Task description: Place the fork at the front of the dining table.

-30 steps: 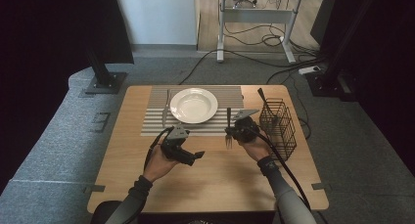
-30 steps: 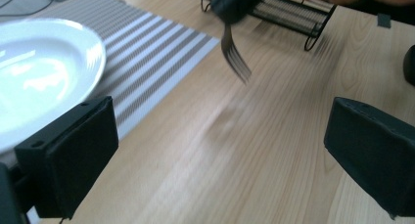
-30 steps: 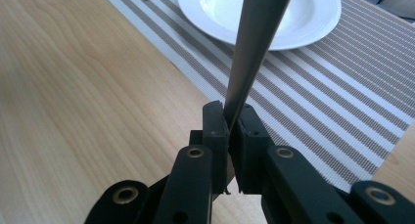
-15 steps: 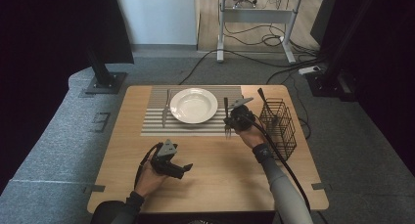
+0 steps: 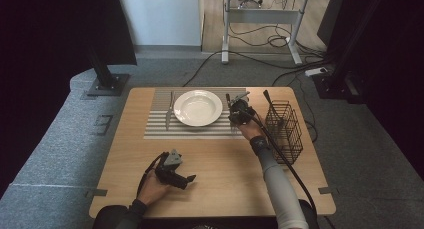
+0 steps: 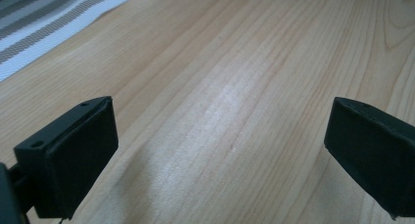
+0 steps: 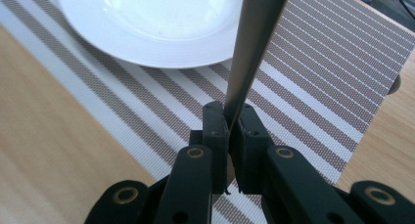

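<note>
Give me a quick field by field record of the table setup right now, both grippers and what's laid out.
Right gripper: shut on a metal utensil handle, over the placemat right of the plate
Left gripper: open, nothing between the jaws, low over bare table
Plate: white, on the striped placemat
Knife: on the placemat, left of the plate
Wire basket: at the table's right edge
</note>
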`<state>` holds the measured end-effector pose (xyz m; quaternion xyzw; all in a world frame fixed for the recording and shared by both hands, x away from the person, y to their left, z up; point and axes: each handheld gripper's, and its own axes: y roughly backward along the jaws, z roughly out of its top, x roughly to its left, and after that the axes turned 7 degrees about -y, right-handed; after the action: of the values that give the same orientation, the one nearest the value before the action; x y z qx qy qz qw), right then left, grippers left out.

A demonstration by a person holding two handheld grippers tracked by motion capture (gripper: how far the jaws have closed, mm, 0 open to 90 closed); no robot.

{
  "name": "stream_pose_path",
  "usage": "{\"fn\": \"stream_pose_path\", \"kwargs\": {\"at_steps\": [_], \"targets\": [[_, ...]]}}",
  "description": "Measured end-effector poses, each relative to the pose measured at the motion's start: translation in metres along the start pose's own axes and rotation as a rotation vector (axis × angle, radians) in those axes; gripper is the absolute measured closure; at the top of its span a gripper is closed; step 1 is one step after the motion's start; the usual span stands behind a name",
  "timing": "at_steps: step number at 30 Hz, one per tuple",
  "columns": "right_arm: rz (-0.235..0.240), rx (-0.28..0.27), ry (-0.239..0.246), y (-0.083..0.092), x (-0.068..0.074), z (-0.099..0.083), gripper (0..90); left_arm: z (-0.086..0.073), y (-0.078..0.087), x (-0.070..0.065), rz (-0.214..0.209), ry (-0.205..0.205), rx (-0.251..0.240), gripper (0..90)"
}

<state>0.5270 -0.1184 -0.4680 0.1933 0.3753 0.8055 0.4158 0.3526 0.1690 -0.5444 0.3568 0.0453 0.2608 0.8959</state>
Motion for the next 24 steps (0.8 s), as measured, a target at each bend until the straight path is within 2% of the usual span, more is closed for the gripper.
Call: {"fn": "stream_pose_path", "kwargs": {"at_steps": [5,17,20,24], "targets": [[-0.023,0.028,-0.016,-0.013,-0.005,0.003,84.5,0.001,-0.003,-0.004,0.004,-0.039,0.024,0.0],[-0.057,0.04,-0.082,-0.033,-0.018,0.007,85.8,0.003,-0.005,-0.007,0.007,-0.076,0.058,0.0],[-0.076,0.047,-0.098,-0.039,-0.022,0.007,85.8,0.003,-0.006,-0.007,0.006,-0.076,0.066,0.1],[-0.09,0.047,-0.128,-0.045,-0.028,0.007,85.9,0.002,-0.005,-0.004,0.014,-0.051,0.077,0.0]]}}
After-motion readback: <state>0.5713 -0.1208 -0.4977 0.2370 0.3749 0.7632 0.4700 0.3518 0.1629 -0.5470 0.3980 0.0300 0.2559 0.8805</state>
